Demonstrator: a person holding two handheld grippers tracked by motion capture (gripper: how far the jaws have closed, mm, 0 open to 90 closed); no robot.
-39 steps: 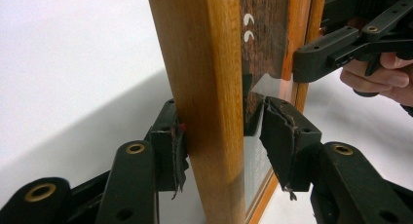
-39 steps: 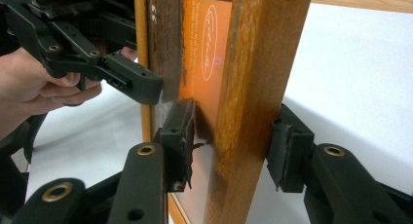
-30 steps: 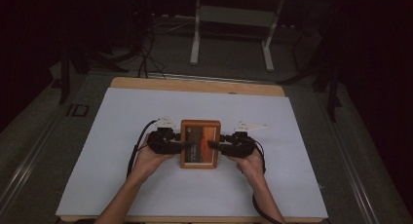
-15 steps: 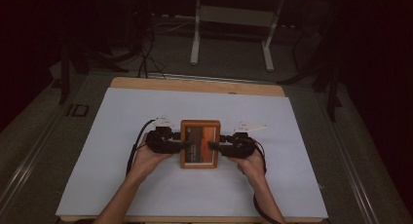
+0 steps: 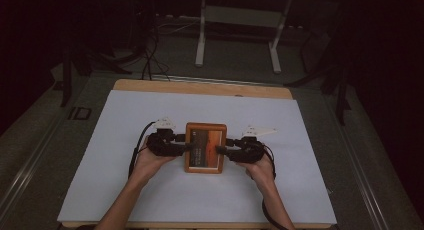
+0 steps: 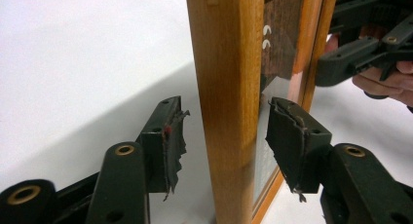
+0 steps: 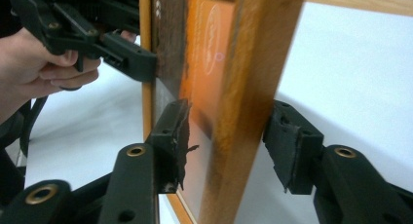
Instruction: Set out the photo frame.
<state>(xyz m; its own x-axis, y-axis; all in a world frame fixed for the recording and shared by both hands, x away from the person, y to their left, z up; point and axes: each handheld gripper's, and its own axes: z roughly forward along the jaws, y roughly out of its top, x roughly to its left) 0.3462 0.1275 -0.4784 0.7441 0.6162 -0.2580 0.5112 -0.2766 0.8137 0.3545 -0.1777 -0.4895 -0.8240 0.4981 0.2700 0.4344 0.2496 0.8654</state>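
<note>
**Straddling a wooden picture frame from both sides**

Lying flat near the middle of the white tabletop [image 5: 125, 140], the wooden picture frame [image 5: 205, 147] sits between the two hands in the high view. The left tongs [image 5: 184, 146] reach its left edge and the right tongs [image 5: 223, 150] its right edge.

From the left gripper view, the frame's wooden side rail [image 6: 226, 102] stands between the jaws, with a clear gap at each pad: these tongs are parted and have just been opening. From the right gripper view, the opposite rail [image 7: 248, 102] likewise stands between spread jaws, neither pad pressing on the wood; these tongs too have just been opening. Torn pad lining hangs from the jaws of both. Each view also shows the other hand's tongs at the far edge.
</note>
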